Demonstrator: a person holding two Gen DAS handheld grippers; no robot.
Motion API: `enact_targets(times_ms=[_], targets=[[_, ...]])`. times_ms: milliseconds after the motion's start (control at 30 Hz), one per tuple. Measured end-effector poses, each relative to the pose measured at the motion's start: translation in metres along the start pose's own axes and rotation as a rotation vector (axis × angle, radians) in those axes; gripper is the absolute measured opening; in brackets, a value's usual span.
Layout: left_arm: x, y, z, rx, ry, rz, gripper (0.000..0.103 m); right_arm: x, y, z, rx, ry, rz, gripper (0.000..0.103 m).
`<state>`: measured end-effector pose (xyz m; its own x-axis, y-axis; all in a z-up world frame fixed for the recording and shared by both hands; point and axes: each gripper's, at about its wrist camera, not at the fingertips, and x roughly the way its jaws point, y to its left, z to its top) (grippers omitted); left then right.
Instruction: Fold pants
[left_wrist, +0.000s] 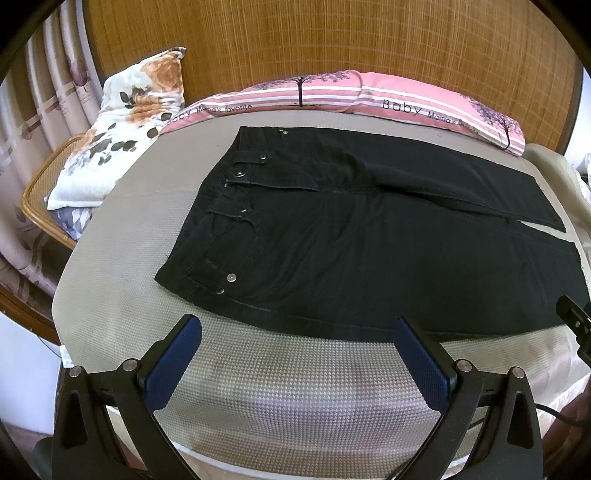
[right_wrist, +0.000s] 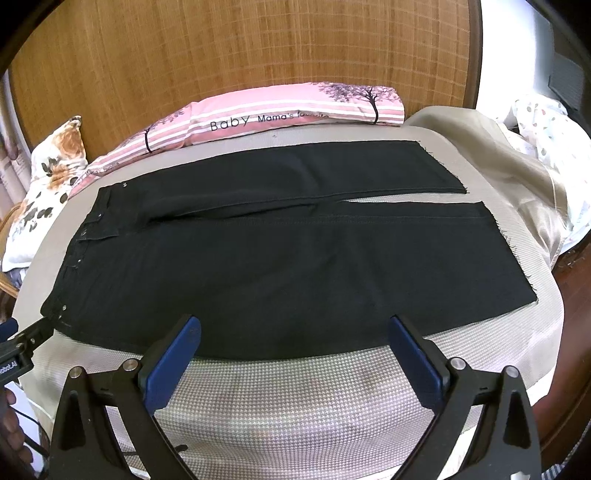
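Two hand-held grippers, left and right, hover open and empty before the pants spread flat on the bed. Denim looks soft yet weighty; near waistband corner and hem seem the best holds.

Both views are bright with soft daylight and mostly sharp. The fisheye lens bends the bed edges strongly, and the corners are black. The black pants lose detail, and white areas at the right edge are overexposed.
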<state>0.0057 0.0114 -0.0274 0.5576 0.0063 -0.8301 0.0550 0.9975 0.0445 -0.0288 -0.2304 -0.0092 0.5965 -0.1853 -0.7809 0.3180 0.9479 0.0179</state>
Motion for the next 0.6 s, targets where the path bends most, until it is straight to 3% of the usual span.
enact_targets(times_ms=[600], targets=[[0.0026, 0.0017, 0.0004, 0.001, 0.005, 0.007, 0.102, -0.0012, 0.0043, -0.0005, -0.003, -0.008, 0.021, 0.100]])
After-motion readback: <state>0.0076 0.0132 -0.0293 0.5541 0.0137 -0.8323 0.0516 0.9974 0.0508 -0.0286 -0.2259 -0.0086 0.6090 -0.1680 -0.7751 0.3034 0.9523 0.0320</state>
